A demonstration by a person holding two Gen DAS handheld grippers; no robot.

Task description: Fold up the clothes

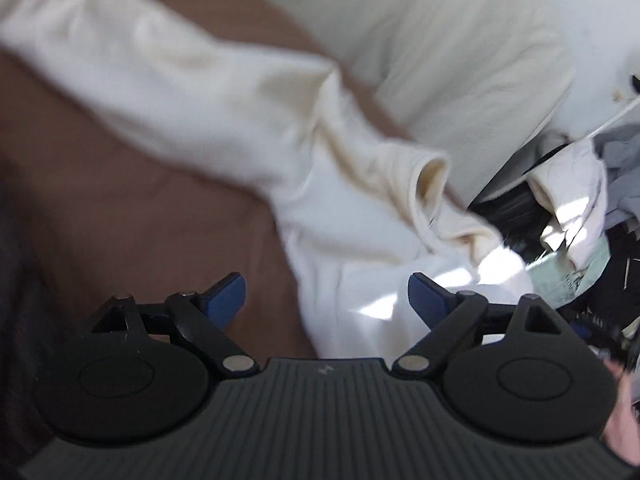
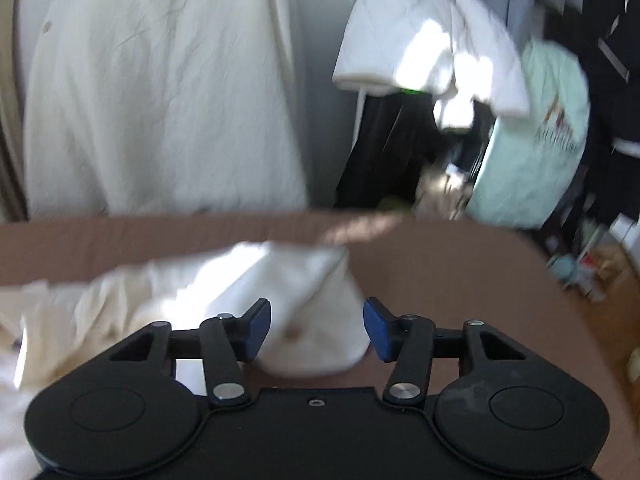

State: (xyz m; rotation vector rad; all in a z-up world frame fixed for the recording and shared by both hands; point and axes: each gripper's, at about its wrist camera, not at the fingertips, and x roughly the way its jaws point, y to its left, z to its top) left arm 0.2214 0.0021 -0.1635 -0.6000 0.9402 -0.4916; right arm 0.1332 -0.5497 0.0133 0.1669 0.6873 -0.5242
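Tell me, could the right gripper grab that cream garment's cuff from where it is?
Probably yes. The right gripper is open, the cuff of the cream garment lies on the brown sheet right between its fingers, and nothing covers it.

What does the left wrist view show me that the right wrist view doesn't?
Only the left wrist view shows the cream long-sleeved garment's ribbed cuff opening and its sleeve stretching away up-left across the bed, plus the open left gripper.

Only the right wrist view shows the garment's rounded folded end between the spread fingers of the open right gripper, and floor clutter at far right.

Both show the brown bedsheet, the off-white pillow against the wall, and the pile of white, mint and grey clothes.
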